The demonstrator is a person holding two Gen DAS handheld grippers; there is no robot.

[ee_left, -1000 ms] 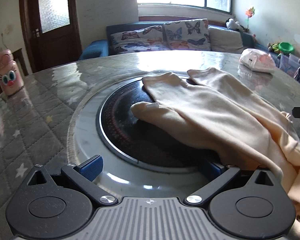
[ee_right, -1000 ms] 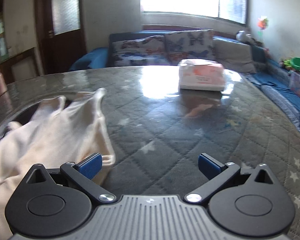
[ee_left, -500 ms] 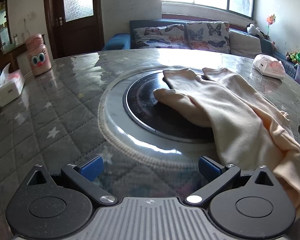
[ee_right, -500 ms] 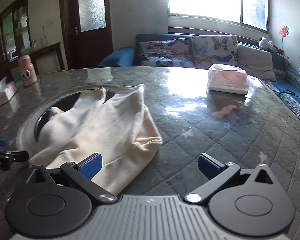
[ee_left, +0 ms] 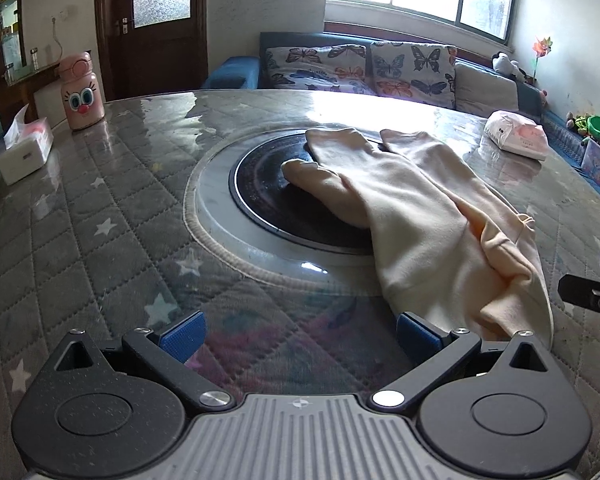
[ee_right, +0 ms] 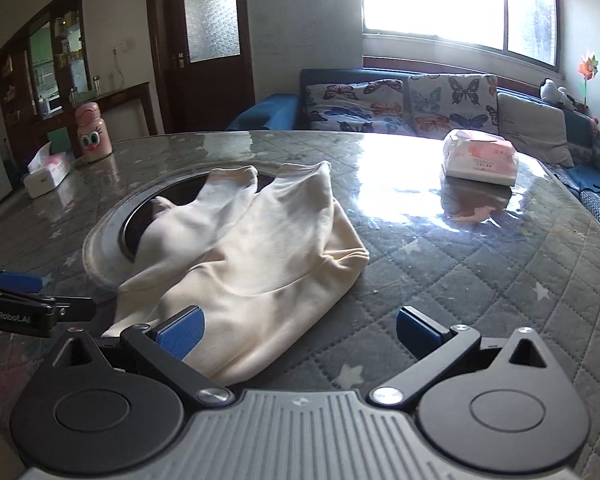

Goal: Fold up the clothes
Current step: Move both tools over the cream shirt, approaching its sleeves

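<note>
A cream garment [ee_left: 416, 216] lies partly folded on the round table, its far ends draped over the dark centre disc [ee_left: 268, 196]. In the right wrist view the same garment [ee_right: 260, 264] spreads from the disc toward the near edge. My left gripper [ee_left: 300, 334] is open, held back from the cloth with its right pad close to the garment's near corner. My right gripper [ee_right: 300, 330] is open too, its left pad hovering over the garment's near hem. Nothing is held by either one. Each gripper shows at the edge of the other's view.
The table [ee_left: 80, 240] has a quilted star cover under glass. A pink cartoon bottle [ee_left: 80, 92] and a tissue box [ee_left: 24, 148] stand at the left. A pink-and-white tissue pack [ee_right: 480, 156] lies at the right. A sofa with butterfly cushions [ee_right: 400, 104] sits behind.
Both grippers have pulled back and up from the garment, so more of the table shows. The left gripper's right pad, earlier tucked at the cloth, is now free of it.
</note>
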